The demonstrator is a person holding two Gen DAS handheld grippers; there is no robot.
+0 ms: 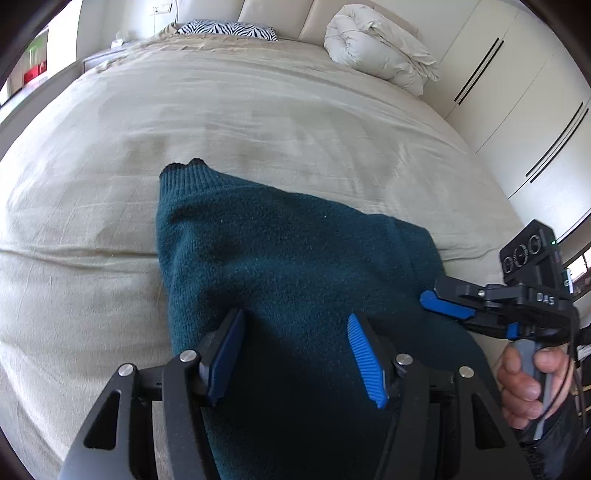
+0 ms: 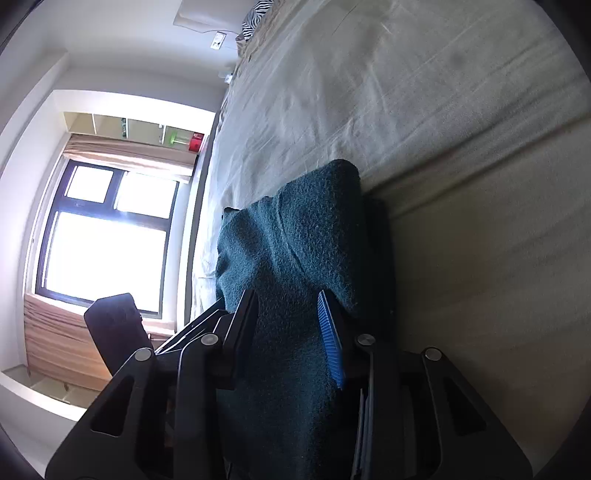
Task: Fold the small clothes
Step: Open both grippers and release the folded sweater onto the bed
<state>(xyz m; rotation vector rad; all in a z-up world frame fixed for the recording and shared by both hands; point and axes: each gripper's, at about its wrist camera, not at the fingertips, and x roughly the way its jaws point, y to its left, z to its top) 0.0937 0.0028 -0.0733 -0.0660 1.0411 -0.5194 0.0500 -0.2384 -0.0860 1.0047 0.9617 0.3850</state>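
A dark teal knitted sweater [image 1: 288,251] lies on the beige bed sheet [image 1: 184,122], its ribbed edge pointing toward the head of the bed. My left gripper [image 1: 295,354] hovers over its near part with the jaws apart and nothing between the blue pads. My right gripper [image 1: 448,308] comes in from the right at the sweater's right edge, held by a hand [image 1: 524,380]. In the right wrist view the sweater [image 2: 295,258] fills the gap between the right gripper's [image 2: 291,332] fingers, which stand partly apart around the fabric.
A rolled white duvet [image 1: 376,44] and a zebra-print pillow [image 1: 229,29] lie at the head of the bed. White wardrobe doors [image 1: 517,103] stand on the right. A window [image 2: 107,232] and shelves are beyond the bed's left side.
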